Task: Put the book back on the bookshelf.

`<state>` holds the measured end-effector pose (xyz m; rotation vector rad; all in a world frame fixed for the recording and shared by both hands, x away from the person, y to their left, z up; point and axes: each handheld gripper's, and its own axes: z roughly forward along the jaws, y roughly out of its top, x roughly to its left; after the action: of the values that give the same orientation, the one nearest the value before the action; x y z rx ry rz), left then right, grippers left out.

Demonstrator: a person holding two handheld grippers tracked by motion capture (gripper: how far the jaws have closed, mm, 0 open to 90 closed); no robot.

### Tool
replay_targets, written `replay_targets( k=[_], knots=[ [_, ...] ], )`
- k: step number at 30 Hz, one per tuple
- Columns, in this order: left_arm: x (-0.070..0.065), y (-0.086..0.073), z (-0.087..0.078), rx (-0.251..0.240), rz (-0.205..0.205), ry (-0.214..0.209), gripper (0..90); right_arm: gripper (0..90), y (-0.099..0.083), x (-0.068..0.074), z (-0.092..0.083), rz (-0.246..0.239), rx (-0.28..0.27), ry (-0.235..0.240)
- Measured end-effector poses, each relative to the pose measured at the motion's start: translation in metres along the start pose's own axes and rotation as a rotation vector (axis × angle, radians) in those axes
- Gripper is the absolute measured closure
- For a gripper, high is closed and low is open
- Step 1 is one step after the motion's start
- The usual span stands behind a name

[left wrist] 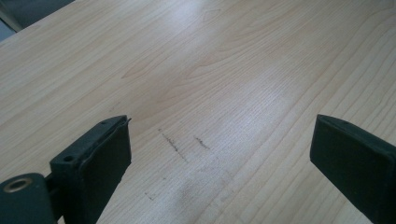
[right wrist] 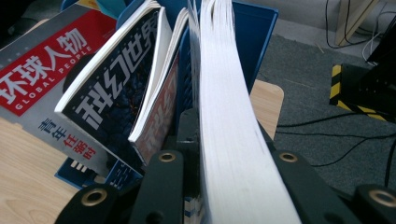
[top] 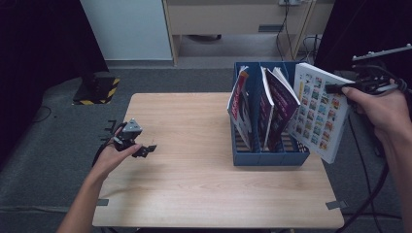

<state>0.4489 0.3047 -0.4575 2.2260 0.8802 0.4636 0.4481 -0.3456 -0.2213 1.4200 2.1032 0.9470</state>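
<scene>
Right tool (right wrist: 224,186) clamps a thick book (right wrist: 229,140) beside "GLOBAL PEOPLE" magazine (right wrist: 42,79); left tool (left wrist: 219,158) gapes apart.

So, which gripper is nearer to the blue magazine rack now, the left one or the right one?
Right. The right gripper holds a thick white book against the blue magazine rack; the left gripper sits open, far across the table.
</scene>
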Motion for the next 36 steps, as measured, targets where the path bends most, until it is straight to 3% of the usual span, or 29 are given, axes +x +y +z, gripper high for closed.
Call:
replay_targets(
  k=[22, 36],
  knots=[
    [0.009, -0.013, -0.007, -0.013, -0.032, 0.006, 5.1, 74.0, 0.008, 0.004, 0.021, 0.024, 0.025, -0.019],
    [0.009, -0.013, -0.006, -0.013, -0.028, 0.000, 5.0, 74.0, 0.012, 0.005, 0.027, 0.035, 0.012, -0.049]
  ],
)
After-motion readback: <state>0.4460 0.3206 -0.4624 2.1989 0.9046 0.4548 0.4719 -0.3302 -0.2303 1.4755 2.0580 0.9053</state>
